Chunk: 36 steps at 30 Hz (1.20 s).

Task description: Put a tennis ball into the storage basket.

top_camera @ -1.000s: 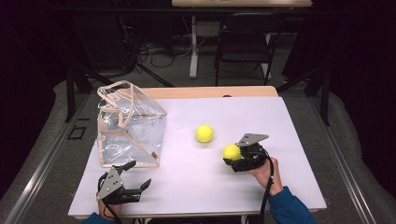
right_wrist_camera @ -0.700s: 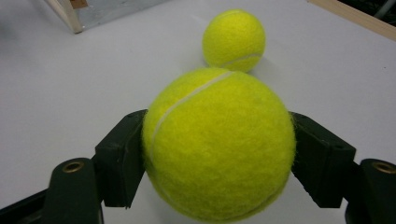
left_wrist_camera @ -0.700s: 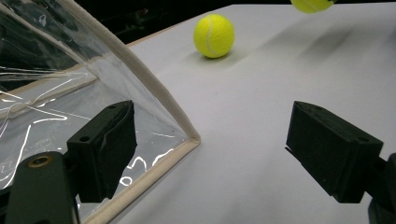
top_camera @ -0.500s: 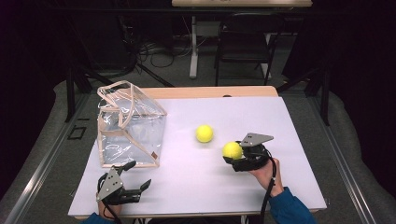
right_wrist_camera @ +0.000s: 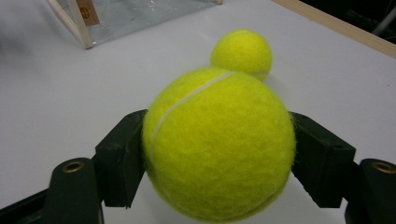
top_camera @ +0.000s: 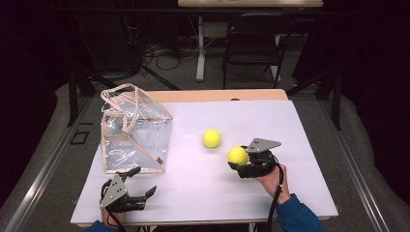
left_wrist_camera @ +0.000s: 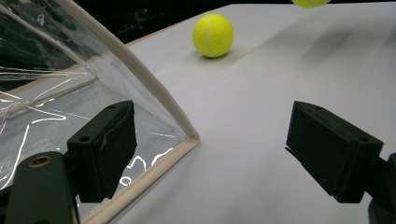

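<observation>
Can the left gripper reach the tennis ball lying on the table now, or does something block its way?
Probably yes: the left gripper is open, with bare table between it and the loose ball; the clear bag stands aside.

Table (top_camera: 193, 193) brightly lit; surroundings dark; soft shadows; frames sharp

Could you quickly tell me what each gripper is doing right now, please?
Left gripper: open, holding nothing, beside the clear bag.
Right gripper: closed on a tennis ball.
</observation>
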{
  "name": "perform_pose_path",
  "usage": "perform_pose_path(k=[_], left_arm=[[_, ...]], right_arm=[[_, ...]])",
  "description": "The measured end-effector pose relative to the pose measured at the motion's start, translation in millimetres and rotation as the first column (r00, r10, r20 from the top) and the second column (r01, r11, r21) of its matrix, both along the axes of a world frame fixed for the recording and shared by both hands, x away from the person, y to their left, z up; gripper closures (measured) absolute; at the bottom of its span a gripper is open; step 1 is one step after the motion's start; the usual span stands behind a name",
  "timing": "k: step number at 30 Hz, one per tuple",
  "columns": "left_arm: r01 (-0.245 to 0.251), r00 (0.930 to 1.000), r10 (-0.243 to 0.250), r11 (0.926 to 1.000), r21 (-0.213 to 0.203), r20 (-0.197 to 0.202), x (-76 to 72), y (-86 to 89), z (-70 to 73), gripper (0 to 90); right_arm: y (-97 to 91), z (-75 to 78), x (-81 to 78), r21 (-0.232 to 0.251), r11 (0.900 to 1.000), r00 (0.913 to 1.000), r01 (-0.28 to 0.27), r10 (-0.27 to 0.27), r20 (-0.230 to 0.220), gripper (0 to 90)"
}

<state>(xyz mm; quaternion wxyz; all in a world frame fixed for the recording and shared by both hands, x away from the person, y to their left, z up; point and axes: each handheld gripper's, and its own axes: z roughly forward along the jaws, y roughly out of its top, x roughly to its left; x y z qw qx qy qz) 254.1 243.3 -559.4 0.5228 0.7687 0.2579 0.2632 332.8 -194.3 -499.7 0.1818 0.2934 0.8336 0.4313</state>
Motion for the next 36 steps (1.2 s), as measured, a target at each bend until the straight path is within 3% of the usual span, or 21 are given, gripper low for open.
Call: perform_pose_path(k=[36], left_arm=[[0.002, 1.0, -0.002, 1.0, 0.003, 0.001, -0.2, -0.2, 0.1, 16.1]], right_arm=[[27.0, 15.4, 4.4, 0.038, 0.9982, 0.9955, -0.047, 0.044, 0.084, 26.2]])
